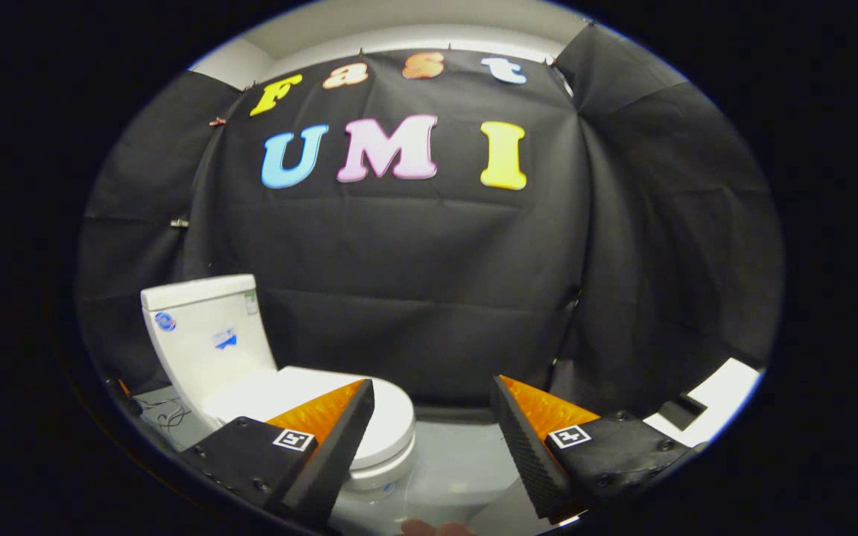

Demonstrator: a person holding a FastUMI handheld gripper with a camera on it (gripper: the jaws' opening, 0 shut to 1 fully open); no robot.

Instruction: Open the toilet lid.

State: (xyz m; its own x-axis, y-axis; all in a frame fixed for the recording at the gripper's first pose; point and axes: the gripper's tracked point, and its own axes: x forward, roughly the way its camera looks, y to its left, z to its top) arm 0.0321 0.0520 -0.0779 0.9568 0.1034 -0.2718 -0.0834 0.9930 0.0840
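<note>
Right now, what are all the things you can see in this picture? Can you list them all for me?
toilet: one, white, on the floor beyond the claw's left finger, lid down.
toilet lid: one, white, closed flat on the bowl, partly behind the left finger.
tank: one, white with small blue stickers, upright at the back of the toilet.
cloth wall: black, draped behind the toilet and around the booth.
floor: light grey, under the toilet and ahead of the fingers.
cables: a few, dark, on the floor beside the tank.
claw: one, two fingers spread open, empty, not touching the toilet.
</note>
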